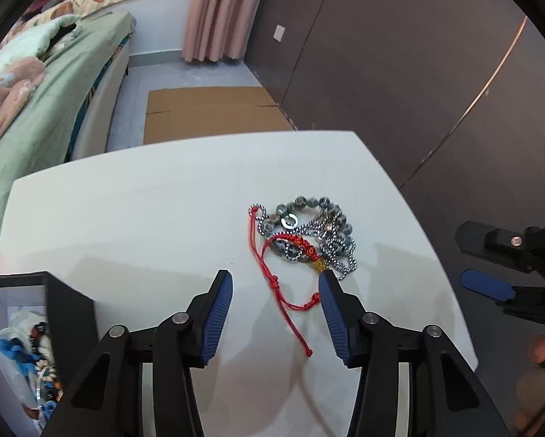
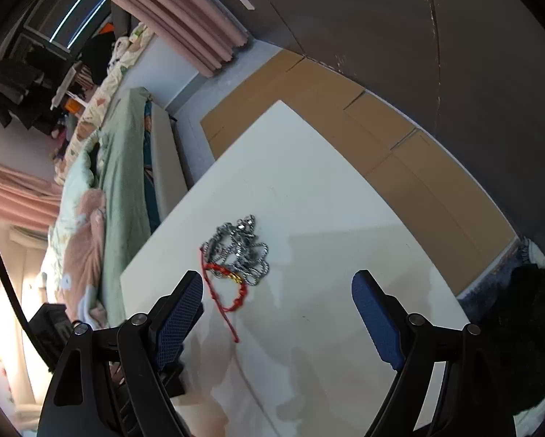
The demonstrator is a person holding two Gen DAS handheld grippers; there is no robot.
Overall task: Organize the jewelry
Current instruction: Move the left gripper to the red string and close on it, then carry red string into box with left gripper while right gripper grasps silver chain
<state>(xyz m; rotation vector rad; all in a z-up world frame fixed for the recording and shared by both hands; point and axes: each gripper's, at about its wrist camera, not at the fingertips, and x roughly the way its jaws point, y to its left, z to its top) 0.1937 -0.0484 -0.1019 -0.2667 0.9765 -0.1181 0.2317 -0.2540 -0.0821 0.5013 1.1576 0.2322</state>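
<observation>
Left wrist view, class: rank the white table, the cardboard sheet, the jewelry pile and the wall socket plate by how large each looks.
1. white table
2. cardboard sheet, though it lies farther away
3. jewelry pile
4. wall socket plate, far off

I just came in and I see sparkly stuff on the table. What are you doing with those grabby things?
A person is tidying jewelry with two hand-held grippers. A tangled pile of jewelry lies on the white table: a bead bracelet, silver chains and a red cord bracelet. The left gripper is open right at the red cord, holding nothing. The right gripper is open too, near the pile. A black box at the left already holds some pieces.
</observation>
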